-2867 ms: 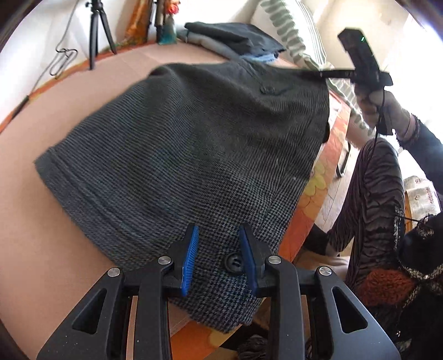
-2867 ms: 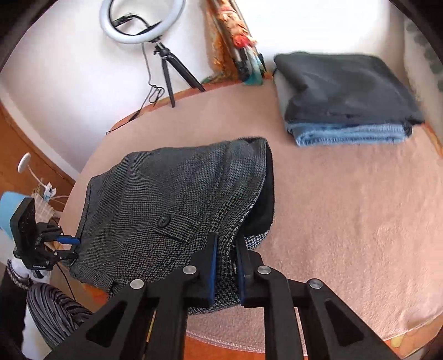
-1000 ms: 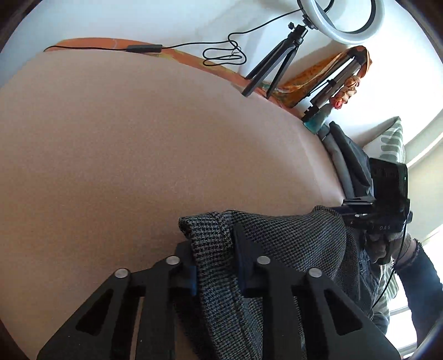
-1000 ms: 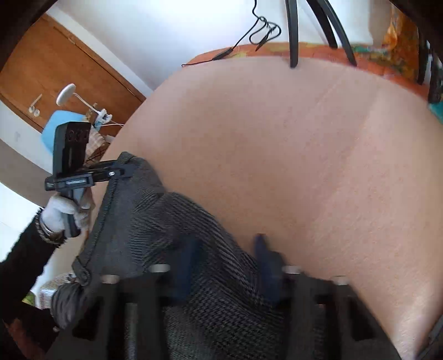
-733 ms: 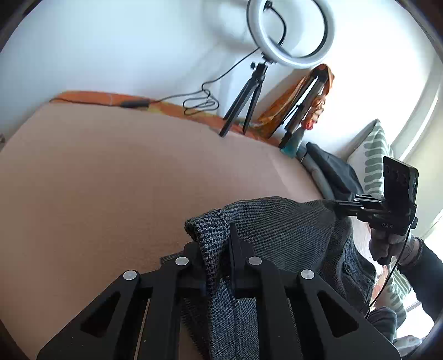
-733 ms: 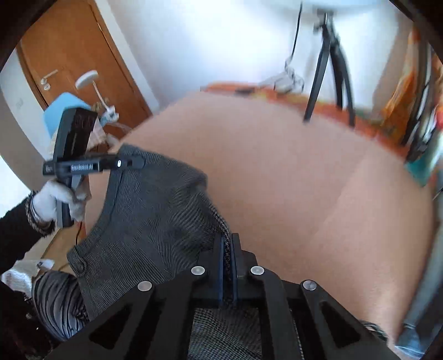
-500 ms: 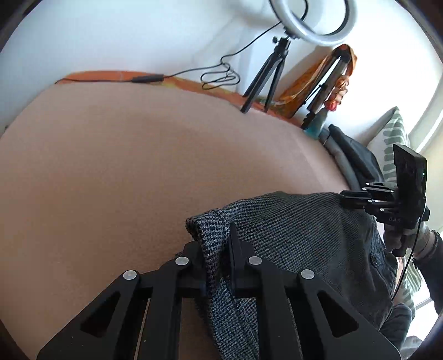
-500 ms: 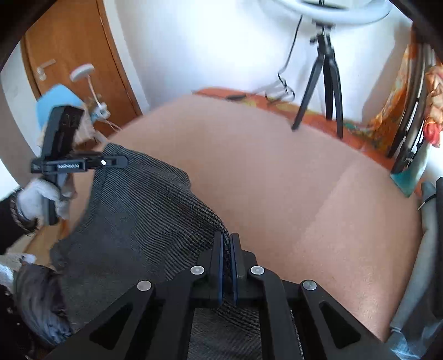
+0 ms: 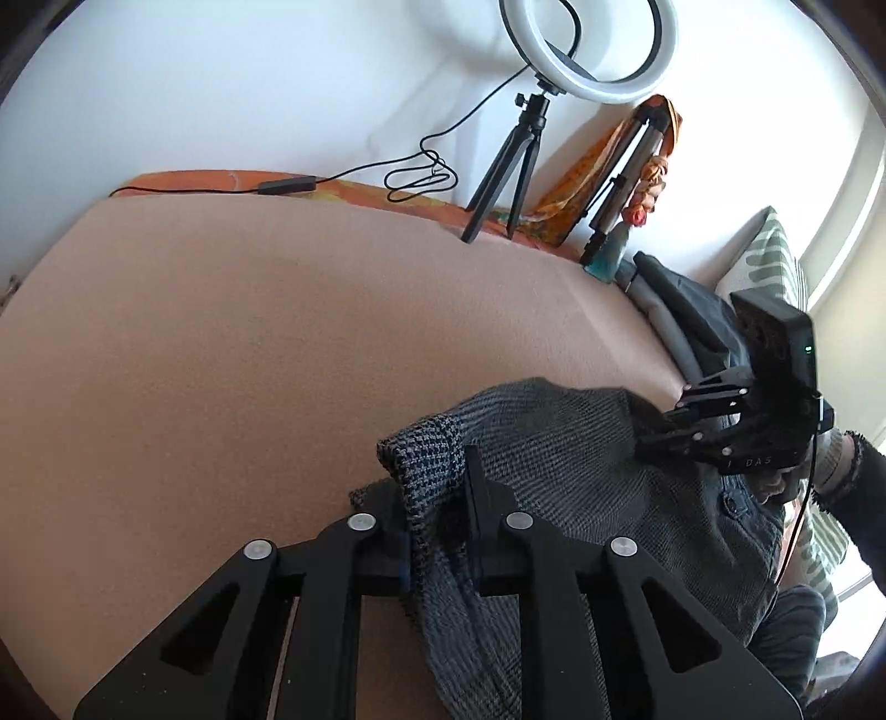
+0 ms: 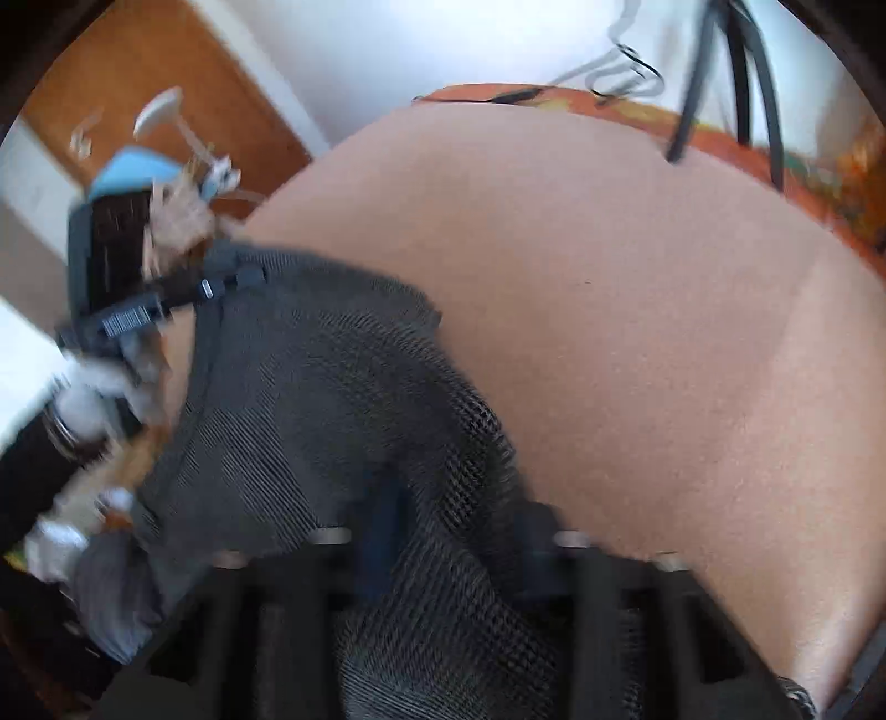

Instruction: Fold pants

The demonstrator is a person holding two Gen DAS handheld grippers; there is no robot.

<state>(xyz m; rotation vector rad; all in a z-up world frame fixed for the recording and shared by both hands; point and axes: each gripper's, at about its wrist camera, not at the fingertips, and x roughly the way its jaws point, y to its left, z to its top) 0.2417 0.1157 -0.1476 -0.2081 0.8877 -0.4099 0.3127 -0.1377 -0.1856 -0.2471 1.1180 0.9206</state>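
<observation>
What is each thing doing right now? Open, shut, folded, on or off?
Left gripper: shut on the pants.
Right gripper: shut on the pants.
Pants: bunched, lifted at two edges.
Ring light: on.
Clothes pile: folded.

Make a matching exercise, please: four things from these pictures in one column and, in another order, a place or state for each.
Things:
1. pants
2. ring light
3. folded clothes
4. door

Places or states:
a. stacked at the right end of the bed
b. brown wood, behind the left tool
c. on a tripod against the wall
d. grey check, pinched by both the left tool and the right tool

Pairs: 1-d, 2-c, 3-a, 4-b
</observation>
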